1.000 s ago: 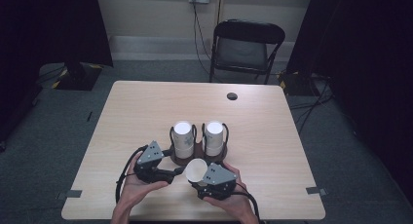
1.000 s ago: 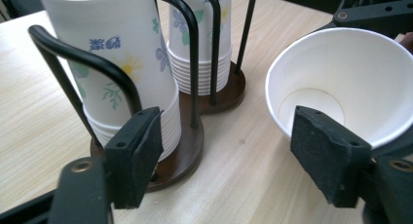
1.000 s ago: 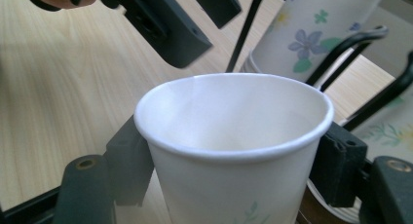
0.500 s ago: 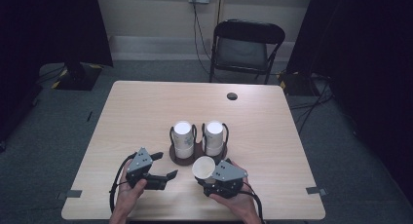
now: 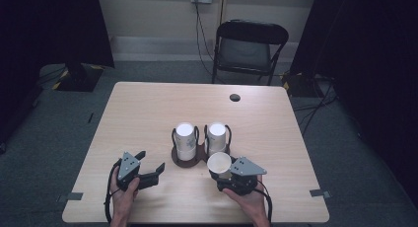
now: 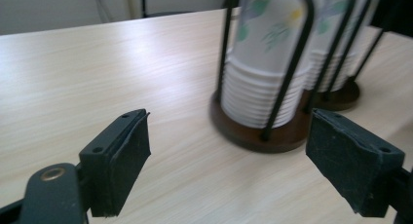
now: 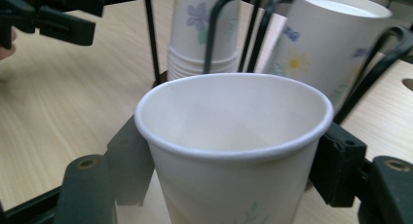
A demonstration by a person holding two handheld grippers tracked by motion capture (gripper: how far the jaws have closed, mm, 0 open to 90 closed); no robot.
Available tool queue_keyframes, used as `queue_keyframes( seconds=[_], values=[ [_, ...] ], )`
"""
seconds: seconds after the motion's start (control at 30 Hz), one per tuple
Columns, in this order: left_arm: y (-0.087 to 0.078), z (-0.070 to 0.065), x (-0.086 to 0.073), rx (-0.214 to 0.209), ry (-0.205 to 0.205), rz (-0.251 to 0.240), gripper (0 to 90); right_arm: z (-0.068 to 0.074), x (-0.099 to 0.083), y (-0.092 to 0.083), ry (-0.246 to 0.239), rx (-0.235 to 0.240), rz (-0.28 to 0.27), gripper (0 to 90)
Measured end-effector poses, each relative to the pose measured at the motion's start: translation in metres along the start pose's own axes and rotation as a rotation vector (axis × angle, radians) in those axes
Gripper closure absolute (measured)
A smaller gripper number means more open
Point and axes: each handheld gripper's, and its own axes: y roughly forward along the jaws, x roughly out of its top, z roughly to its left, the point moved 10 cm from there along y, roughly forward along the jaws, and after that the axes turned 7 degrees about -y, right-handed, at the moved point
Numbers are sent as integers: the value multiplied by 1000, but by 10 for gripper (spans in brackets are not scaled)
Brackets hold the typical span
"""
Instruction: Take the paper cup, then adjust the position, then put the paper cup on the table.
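Observation:
My right gripper (image 5: 220,170) is shut on a single white paper cup (image 5: 219,163), held upright just right of and in front of the cup rack. In the right gripper view the cup (image 7: 234,185) sits squeezed between both pads (image 7: 336,163). The rack has a dark wooden base (image 5: 190,159) and black wire loops around two flowered cup stacks (image 5: 186,137) (image 5: 217,134). My left gripper (image 5: 151,162) rests low on the table, left of the rack. It is open, its jaws have just been opening, and nothing is between them. In its own view the near stack (image 6: 265,63) stands beyond the pads (image 6: 117,163).
The light wooden table (image 5: 148,113) has a round cable hole (image 5: 235,97) at the far right. A black folding chair (image 5: 249,47) stands behind its far edge. The near edge lies close under both hands. In the right gripper view the left gripper (image 7: 48,14) is at the upper left.
The left gripper has drawn back from the cup to the left, sunk to the table and opened. The right gripper has carried the cup a little to the right.

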Motion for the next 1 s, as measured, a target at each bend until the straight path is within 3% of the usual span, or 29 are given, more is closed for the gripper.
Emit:
queue_keyframes(
  seconds=[0.17, 0.33, 0.53, 0.77, 0.87, 1.0],
  values=[
    [3, 9, -3, 50, -40, -31, 156, -15, -2, -7, 55, -42, -11, 292],
    [3, 16, -3, 94, -48, -59, 156, -35, -5, -14, 122, -94, 2, 293],
    [5, 16, -7, 91, -62, -83, 156, -61, -5, -25, 180, -152, -22, 294],
    [5, 15, -7, 110, -42, -88, 156, -92, -2, -28, 223, -206, -48, 294],
    [5, 14, -7, 109, -20, -91, 155, -105, 0, -26, 223, -232, -50, 294],
    [5, 15, -7, 110, -41, -95, 156, -118, 2, -22, 218, -254, -45, 294]
  ],
)
